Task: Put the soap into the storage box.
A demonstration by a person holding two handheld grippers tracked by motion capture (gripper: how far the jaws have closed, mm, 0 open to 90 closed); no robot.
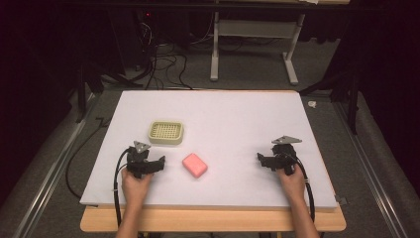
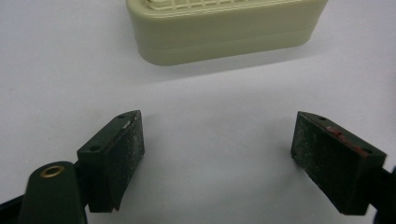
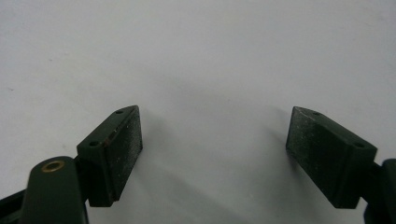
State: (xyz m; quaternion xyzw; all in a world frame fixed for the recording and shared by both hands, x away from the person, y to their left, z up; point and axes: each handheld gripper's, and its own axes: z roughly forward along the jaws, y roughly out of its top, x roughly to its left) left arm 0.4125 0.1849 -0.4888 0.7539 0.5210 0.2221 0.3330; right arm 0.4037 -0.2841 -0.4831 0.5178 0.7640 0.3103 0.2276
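Both tongs parted, nothing held.
My left gripper (image 2: 217, 140) faces the dish (image 2: 224, 30); right gripper (image 3: 212, 140) over bare sheet (image 1: 237, 114); soap (image 1: 194, 165) between them.

This looks like a lab or test room. It is dark all around, with one bright table (image 1: 213, 218) covered by a white sheet (image 1: 237, 129). Black wires (image 1: 163, 64) lie tangled on the grey floor (image 1: 247, 69). A metal stand (image 1: 252, 44) and metal rails (image 1: 49, 168) sit by the table.
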